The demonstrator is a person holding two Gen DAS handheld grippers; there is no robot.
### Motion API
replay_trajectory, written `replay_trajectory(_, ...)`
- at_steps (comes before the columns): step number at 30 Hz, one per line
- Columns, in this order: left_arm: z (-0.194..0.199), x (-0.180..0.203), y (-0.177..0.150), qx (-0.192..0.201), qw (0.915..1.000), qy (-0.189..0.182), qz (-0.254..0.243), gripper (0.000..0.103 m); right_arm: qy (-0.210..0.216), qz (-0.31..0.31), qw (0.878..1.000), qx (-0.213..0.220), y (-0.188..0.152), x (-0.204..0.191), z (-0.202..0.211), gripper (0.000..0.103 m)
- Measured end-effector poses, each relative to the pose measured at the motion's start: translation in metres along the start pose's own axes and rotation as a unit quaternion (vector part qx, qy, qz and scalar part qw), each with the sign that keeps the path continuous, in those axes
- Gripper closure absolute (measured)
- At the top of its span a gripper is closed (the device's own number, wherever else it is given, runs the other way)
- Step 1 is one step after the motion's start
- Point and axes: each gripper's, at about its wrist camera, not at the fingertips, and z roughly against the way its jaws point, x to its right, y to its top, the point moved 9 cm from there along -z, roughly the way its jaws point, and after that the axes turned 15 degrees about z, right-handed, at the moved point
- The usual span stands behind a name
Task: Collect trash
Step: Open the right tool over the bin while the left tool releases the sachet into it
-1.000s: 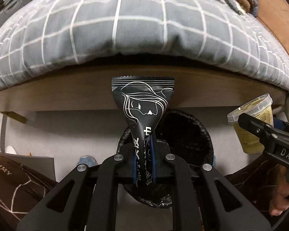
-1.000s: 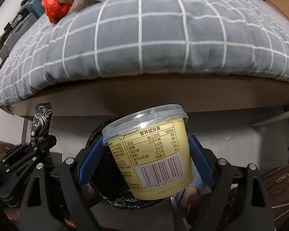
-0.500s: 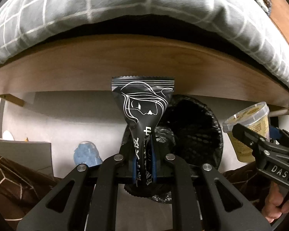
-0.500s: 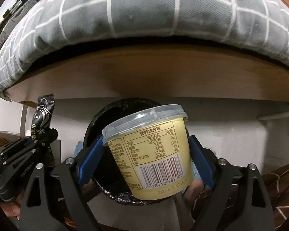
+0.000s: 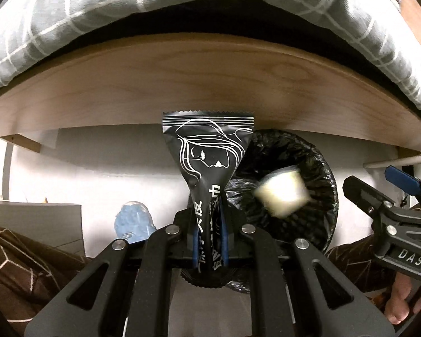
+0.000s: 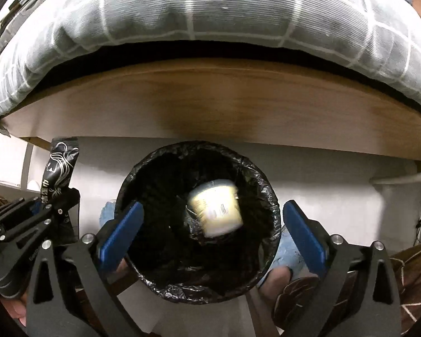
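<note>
A grey quilt with a white grid [image 6: 210,14] covers the top of both views and overhangs a wooden bed-frame board [image 6: 210,104] that runs across below it. Beneath the board lies pale floor.

On the floor, just in front of the board, stands a round bin lined with a black bag [image 6: 269,205]; the right wrist view looks almost straight down into its mouth.

The right gripper [image 6: 210,230] hangs over the bin with its jaws spread wide; they have just been opening, and nothing sits between the blue pads [image 6: 303,233]. The yellow lidded tub [image 6: 214,207] is free of the pads, blurred, tilted, inside the ring of the bin's rim. The left wrist view shows the same tub [image 5: 282,193] as a pale smear against the black liner. Whether it rests on the bottom cannot be told.

The left gripper [image 5: 209,248] is clenched on the lower end of a black snack wrapper with white line art [image 5: 207,151]. The wrapper stands upright above the jaws, serrated edge on top, beside the bin's left rim.

A pale blue slipper [image 5: 133,220] shows left of the bin.
</note>
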Motion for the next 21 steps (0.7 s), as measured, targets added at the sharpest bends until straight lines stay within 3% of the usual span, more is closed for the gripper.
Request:
replay_trajectory(10, -0.007, 0.025, -0.003, -0.010, 0.9996, -0.016, -0.020, 0.092, -0.048, -0.027, 0.998, 0.018, -0.001, 0.054, 0.020, 0.007)
replay_trajectory(21, -0.018, 0.074, -0.017, -0.026, 0.9978, -0.030, -0.053, 0.092, -0.066, -0.045, 0.997, 0.013, -0.025, 0.091, 0.026, 0.007)
